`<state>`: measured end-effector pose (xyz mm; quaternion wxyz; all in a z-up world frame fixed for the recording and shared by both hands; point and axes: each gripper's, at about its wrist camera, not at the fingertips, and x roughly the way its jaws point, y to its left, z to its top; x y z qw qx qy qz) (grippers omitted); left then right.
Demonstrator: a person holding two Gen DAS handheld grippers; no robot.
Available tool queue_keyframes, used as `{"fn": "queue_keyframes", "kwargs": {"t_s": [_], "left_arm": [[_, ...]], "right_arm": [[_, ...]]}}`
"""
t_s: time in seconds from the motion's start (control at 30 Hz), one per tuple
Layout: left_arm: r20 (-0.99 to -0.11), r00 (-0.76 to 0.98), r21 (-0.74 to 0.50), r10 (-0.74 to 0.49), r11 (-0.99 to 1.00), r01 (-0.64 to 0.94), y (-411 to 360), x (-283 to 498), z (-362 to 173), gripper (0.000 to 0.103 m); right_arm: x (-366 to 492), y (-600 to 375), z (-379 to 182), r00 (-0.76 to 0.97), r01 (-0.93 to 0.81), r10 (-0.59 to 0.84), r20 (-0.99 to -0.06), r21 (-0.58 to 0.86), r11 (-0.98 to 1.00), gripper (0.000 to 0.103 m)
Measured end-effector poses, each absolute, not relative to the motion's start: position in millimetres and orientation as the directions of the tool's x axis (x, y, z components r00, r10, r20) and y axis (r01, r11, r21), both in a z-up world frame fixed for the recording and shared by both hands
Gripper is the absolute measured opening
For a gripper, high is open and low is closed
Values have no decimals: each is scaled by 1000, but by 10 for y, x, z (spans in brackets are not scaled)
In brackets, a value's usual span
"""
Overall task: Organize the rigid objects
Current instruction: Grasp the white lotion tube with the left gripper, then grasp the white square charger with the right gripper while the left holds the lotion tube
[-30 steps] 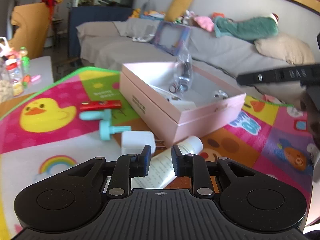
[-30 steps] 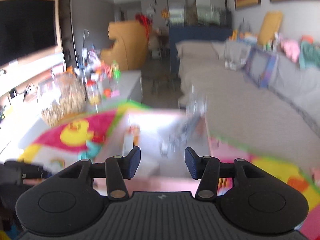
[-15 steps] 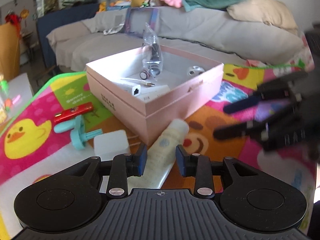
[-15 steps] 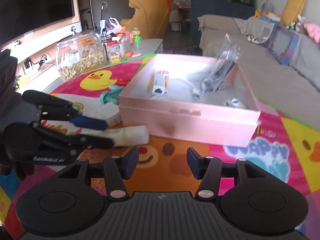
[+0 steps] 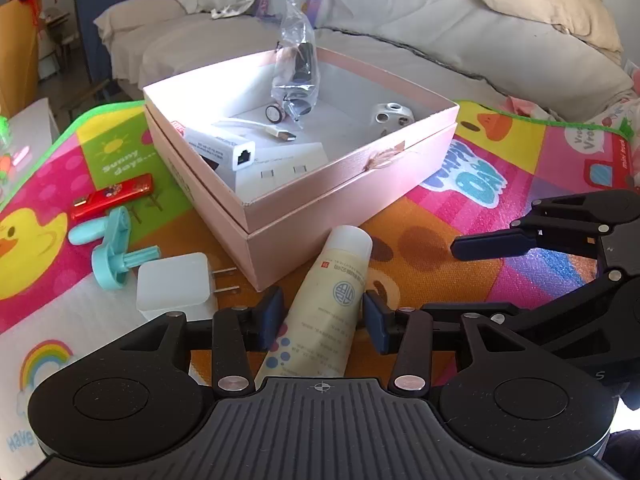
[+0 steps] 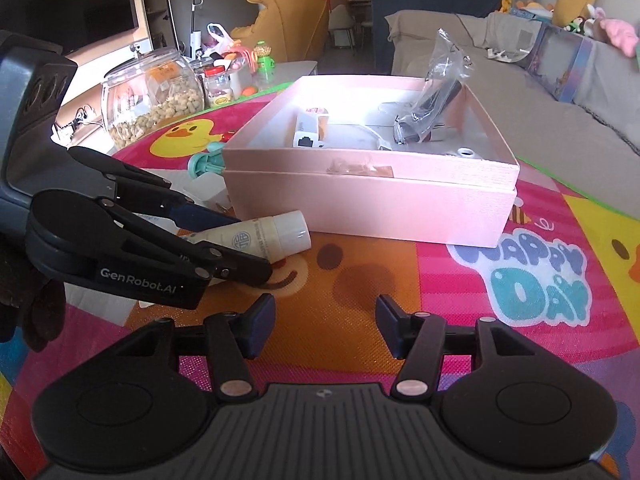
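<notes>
The left gripper (image 5: 323, 322) is seen low at 6 o'clock in the left wrist view, and its jaws have just been opening; a cream tube (image 5: 328, 304) lies between them on the bright play mat (image 5: 440, 248), with a small gap seen at each side, so it is not squeezed. A white plug (image 5: 174, 284) is seen just beside the tube at 9 o'clock, and a teal toy (image 5: 112, 252) and a red bar (image 5: 114, 196) lie farther out that way. The right gripper (image 6: 326, 330) is seen at 6 o'clock in its own view; its jaws have also just been opening, stand about half open, and nothing is held in them. Past the tube's white cap, at 12 o'clock, a pink box (image 5: 340, 200) stands open on the mat. Inside it are seen a white adapter (image 5: 224, 148), a clear bag (image 5: 296, 76) standing up, and a small white round thing (image 5: 392, 116). A grey sofa (image 5: 440, 48) is seen far behind the box.
</notes>
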<state>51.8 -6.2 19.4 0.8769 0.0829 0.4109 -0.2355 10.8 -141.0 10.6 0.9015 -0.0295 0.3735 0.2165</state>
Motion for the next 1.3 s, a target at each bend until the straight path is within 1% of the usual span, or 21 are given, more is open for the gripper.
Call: {"fn": "queue_keyframes", "kwargs": {"t_s": [0.03,0.1,0.13,0.17,0.23,0.3,0.4,0.5,0.6,0.7,0.83,0.9,0.93,0.97,1.07,1.1,1.2,1.23,1.3], "left_arm": [[-754,559,-40,-345,874,485,-62,497,190,48],[-739,577,-34,-349,873,486,-35,436,183,43],[-732,580,-47,-357,876,480,-1,401,185,34],[-724,585,-68,-366,881,468,54,351,190,30],[-710,596,-114,-376,896,429,216,229,196,30],[-692,628,-131,-356,918,376,414,73,202,30],[-668,691,-123,-276,957,264,739,-138,214,30],[-653,730,-141,-204,979,148,1063,-249,212,30],[-654,742,-151,-148,987,63,1270,-264,165,30],[-639,754,-187,-153,981,40,1359,-288,153,30],[-631,765,-195,-126,981,1,1310,-314,151,31],[-622,772,-208,-131,978,-2,1327,-342,137,31],[-614,777,-219,-140,976,2,1349,-362,122,31],[-605,782,-232,-151,973,9,1370,-378,109,31],[-567,803,-304,-187,953,7,1470,-428,52,31],[-562,803,-327,-198,945,4,1500,-430,46,31],[-550,805,-372,-220,928,0,1558,-431,28,30],[-547,806,-382,-225,924,-1,1571,-432,25,30],[-540,808,-403,-235,915,-3,1599,-436,18,30]], "right_arm": [[111,-1409,105,628,-411,369,-685,110,905,58],[107,-1412,102,633,-406,371,-679,117,906,60],[109,-1410,105,636,-401,371,-676,120,908,60],[112,-1408,111,638,-399,370,-676,121,909,60],[113,-1396,126,636,-404,375,-675,122,906,60],[104,-1362,150,633,-421,385,-671,119,899,60],[92,-1219,197,627,-463,407,-664,103,881,60],[95,-971,264,619,-511,436,-653,87,855,60],[69,-631,395,632,-583,469,-617,21,812,60],[136,-323,549,623,-644,500,-601,-31,765,60],[409,38,635,576,-680,497,-649,-43,732,58],[530,228,616,570,-690,467,-676,-85,719,55],[589,310,599,563,-696,452,-692,-102,711,55],[656,376,568,559,-699,439,-704,-116,706,52],[860,558,465,572,-673,372,-731,-159,722,38],[915,602,420,582,-662,351,-733,-177,728,35],[1023,715,273,607,-644,302,-735,-233,728,35],[1062,731,221,598,-638,285,-749,-230,734,35],[1074,696,219,583,-626,304,-754,-178,759,33]]}}
